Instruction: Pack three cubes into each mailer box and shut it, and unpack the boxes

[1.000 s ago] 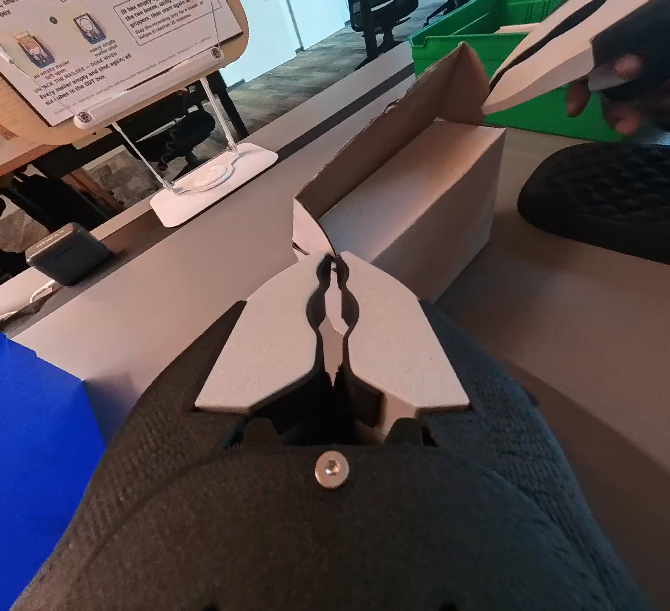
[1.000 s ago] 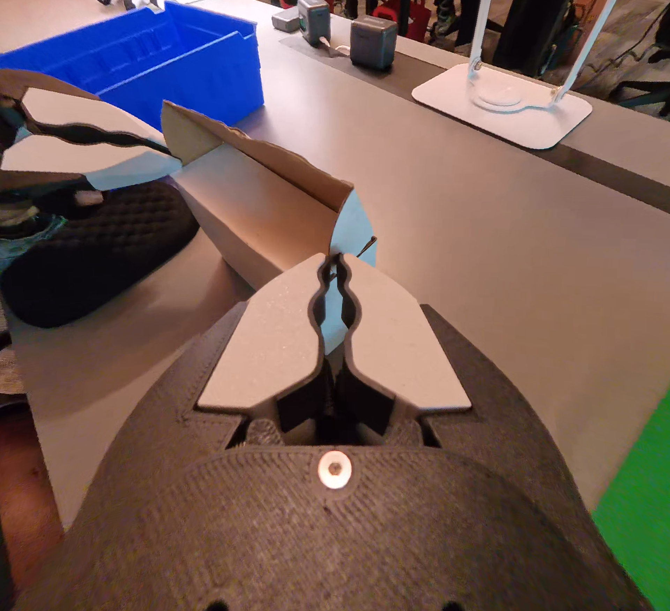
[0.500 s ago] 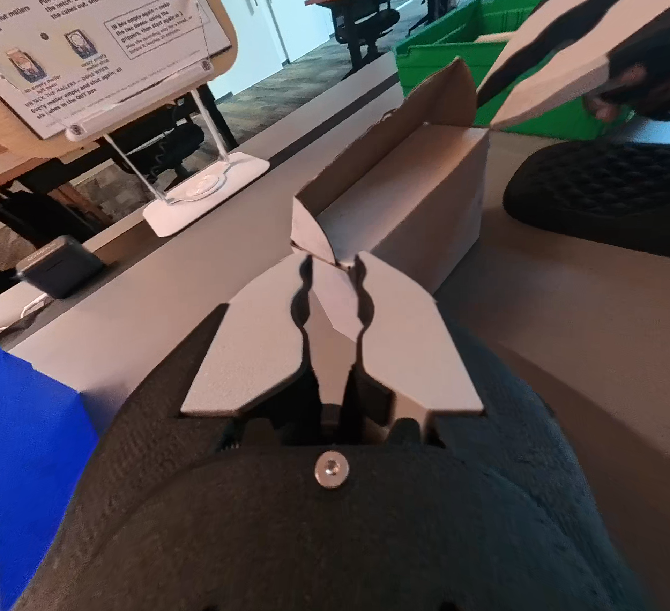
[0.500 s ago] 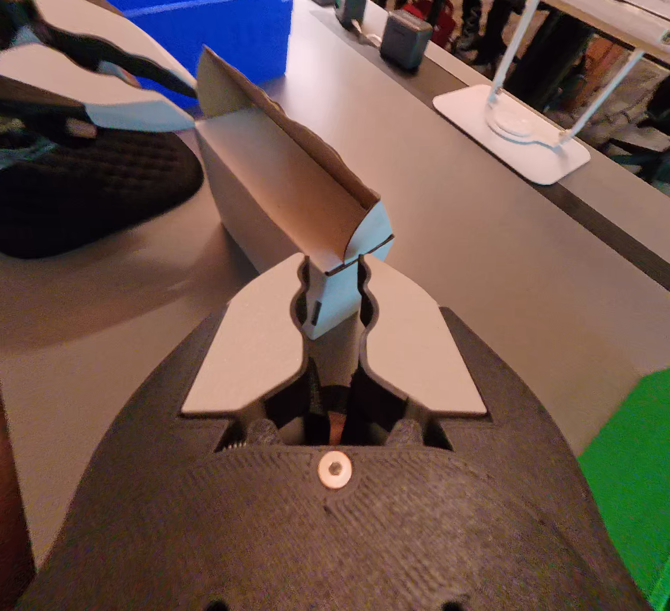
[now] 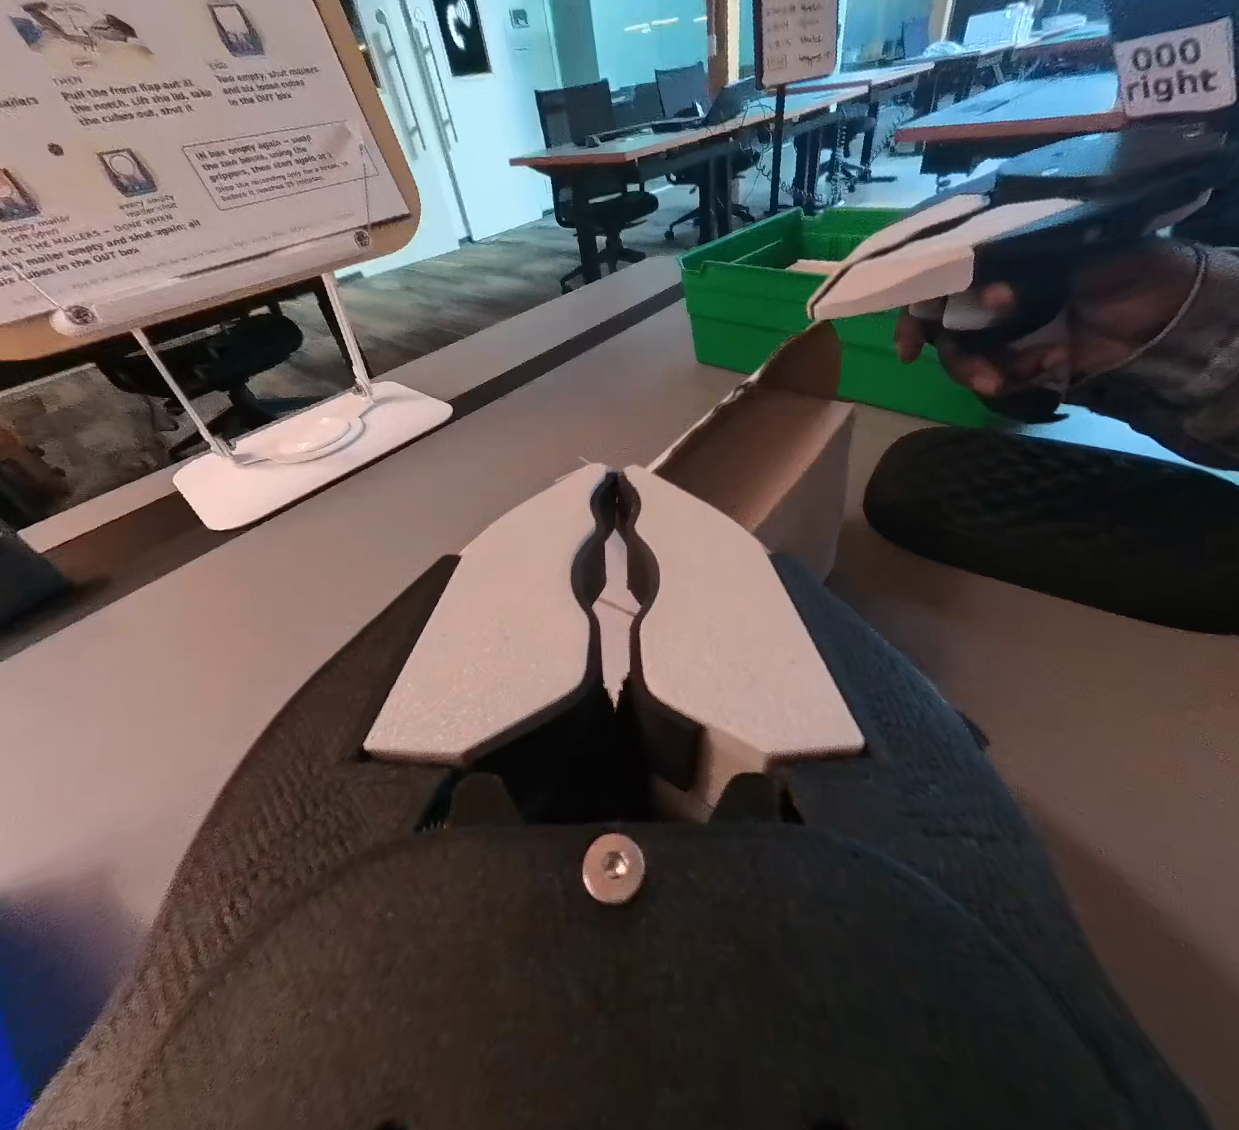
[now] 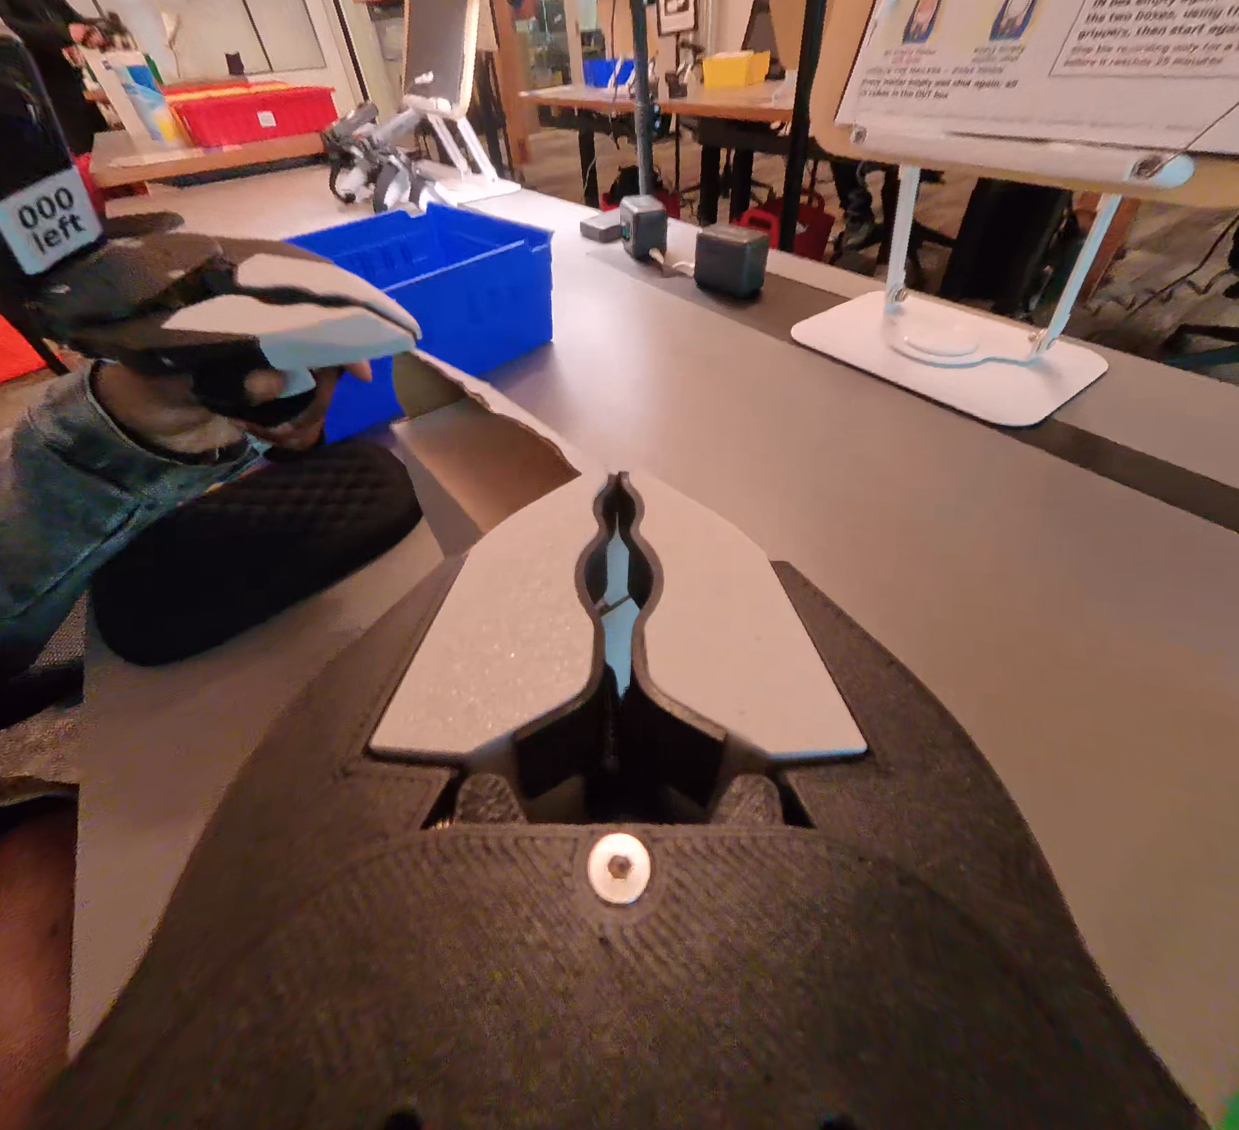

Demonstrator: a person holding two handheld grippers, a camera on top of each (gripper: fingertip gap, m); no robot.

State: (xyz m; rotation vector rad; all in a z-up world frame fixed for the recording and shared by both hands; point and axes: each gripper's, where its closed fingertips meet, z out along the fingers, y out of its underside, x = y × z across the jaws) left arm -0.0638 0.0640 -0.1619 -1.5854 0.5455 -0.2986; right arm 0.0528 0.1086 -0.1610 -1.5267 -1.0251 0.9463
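Note:
A white mailer box [image 5: 798, 481] lies on the grey table, its brown inner flap [image 6: 483, 461] raised. My left gripper [image 5: 613, 484] is shut on a white end flap [image 5: 613, 628] at the box's near end. My right gripper [image 6: 620, 481] is shut on the white end flap [image 6: 617, 622] at the opposite end. Each gripper also shows in the other's view: the right one [image 5: 838, 293] at upper right, the left one [image 6: 402, 327] at left. No cubes are in view, and my grippers hide most of the box.
A green bin [image 5: 757, 320] stands behind the box on the right side, a blue bin [image 6: 469, 293] on the left side. A black pad [image 5: 1046, 528] lies by the box under a sleeved forearm. An instruction board on a white stand [image 6: 952, 353] and small black devices [image 6: 731, 260] are at the back. There is about 12 cm between the tips of the two grippers.
Both grippers opened half a second ago, slid further onto the box's end flaps and have shut on them. Both views now point higher, showing more of the room.

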